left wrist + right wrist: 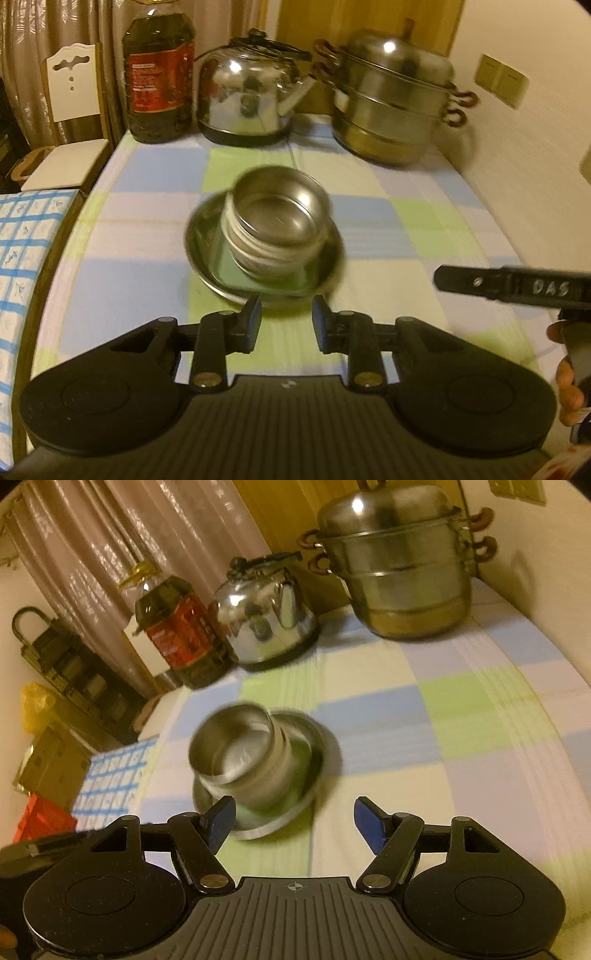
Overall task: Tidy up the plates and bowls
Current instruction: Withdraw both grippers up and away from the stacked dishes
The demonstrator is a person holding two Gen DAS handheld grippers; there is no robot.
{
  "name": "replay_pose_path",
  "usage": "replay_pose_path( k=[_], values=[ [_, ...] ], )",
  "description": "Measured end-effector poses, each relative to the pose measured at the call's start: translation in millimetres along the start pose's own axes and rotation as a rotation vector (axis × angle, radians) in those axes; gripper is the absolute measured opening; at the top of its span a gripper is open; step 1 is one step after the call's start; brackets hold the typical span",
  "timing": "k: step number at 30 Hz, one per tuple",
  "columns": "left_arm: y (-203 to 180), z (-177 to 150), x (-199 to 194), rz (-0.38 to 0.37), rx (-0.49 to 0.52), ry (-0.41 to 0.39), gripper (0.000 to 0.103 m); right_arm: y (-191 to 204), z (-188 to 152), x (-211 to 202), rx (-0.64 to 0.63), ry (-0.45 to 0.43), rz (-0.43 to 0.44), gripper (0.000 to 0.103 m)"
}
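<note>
The stacked steel bowls [275, 225] on the plate [207, 258] are judged light, rigid, slippery — best gripped at the rim. Both grippers' fingers [251, 325] [221, 821] are spread, empty.

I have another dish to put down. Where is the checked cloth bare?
Bare cloth lies right of the stacked steel bowls on their steel plate, short of the tiered steel steamer pot, and in front of the plate. The far edge is crowded: dark oil bottle, shiny steel kettle, steamer.
</note>
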State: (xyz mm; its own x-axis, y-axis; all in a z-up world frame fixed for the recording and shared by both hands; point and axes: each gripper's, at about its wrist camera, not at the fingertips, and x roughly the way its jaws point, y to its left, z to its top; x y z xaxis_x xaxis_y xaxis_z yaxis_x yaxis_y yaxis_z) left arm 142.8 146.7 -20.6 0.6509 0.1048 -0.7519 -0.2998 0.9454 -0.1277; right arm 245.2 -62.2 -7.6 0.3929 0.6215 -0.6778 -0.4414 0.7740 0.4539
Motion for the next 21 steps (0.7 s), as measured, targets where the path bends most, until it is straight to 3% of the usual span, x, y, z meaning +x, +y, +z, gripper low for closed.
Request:
replay_pose_path(
  k=[10,21],
  values=[
    [-59.9,-55.5,-29.2,-0.047,0.026,0.029,0.026,-15.8,-60.5,-45.0,-0.072,0.077,-0.040,0.071],
    [-90.2,-96.5,-57.7,-0.073,0.036,0.040,0.026,-26.4,-109.3,-88.2,-0.098,0.097,-0.070,0.071]
  ],
)
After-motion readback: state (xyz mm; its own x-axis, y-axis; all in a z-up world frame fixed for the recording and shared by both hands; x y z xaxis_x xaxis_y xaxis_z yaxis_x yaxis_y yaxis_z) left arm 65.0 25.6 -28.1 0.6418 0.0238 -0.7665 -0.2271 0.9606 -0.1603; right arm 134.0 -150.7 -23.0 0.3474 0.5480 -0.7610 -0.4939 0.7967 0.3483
